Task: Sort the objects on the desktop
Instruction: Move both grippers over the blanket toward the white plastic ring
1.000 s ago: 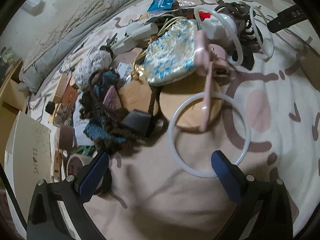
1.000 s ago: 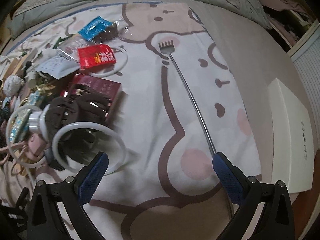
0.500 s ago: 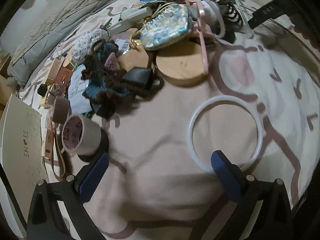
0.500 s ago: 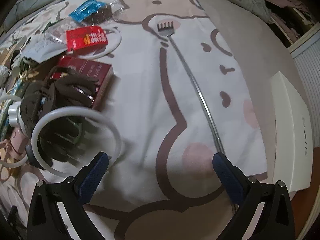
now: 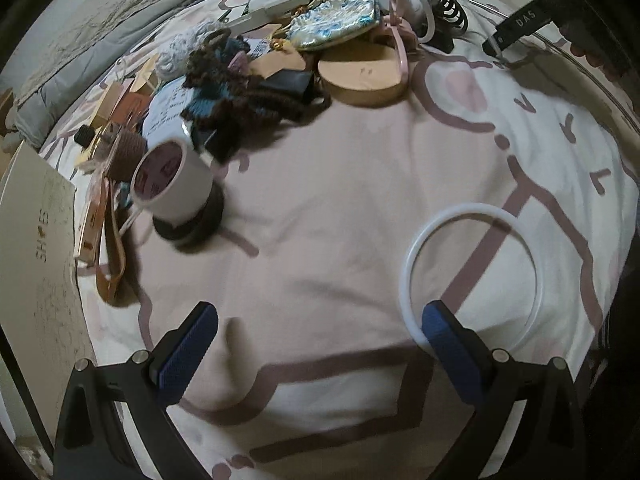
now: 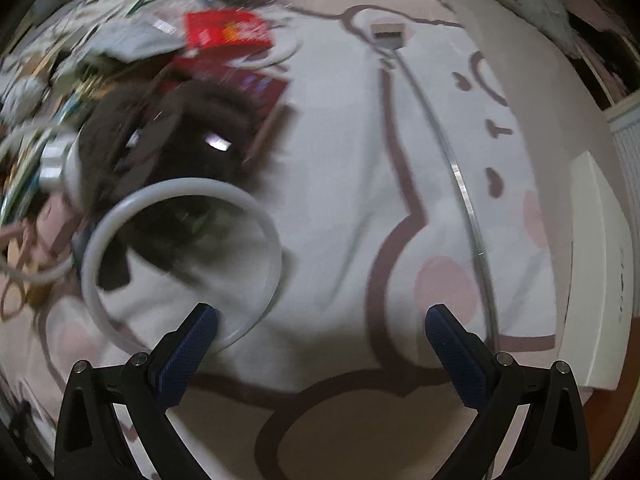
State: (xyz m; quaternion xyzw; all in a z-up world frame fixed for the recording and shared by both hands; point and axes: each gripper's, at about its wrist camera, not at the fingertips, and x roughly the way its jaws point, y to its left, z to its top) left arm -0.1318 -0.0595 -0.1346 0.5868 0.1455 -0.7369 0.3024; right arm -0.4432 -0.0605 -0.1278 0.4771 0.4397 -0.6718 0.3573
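Note:
My left gripper (image 5: pixel 320 344) is open over the beige cartoon blanket (image 5: pixel 340 208), holding nothing. A white ring (image 5: pixel 472 207) lies flat on the blanket, its near-left rim passing behind the right fingertip (image 5: pixel 448 344). The clutter pile sits farther back: a tape roll (image 5: pixel 176 188), brown and blue yarn (image 5: pixel 232 80), a round wooden disc (image 5: pixel 364 76) and a floral pouch (image 5: pixel 336 20). My right gripper (image 6: pixel 320 340) is also open and empty. In this blurred view another white ring (image 6: pixel 184 186) lies just ahead of the left fingertip (image 6: pixel 188 344), partly over a black item (image 6: pixel 172 132).
A long metal back scratcher (image 6: pixel 460 176) runs across the blanket right of centre. A white box (image 6: pixel 596 272) lies at the right edge, a pale lid (image 5: pixel 36 260) at the left. Red packet (image 6: pixel 228 30) and dark red box (image 6: pixel 260 84) are at the back.
The left view has pulled back and left; the ring, earlier over the wooden disc, now lies apart from the pile by the right finger. The right gripper has closed in on its ring.

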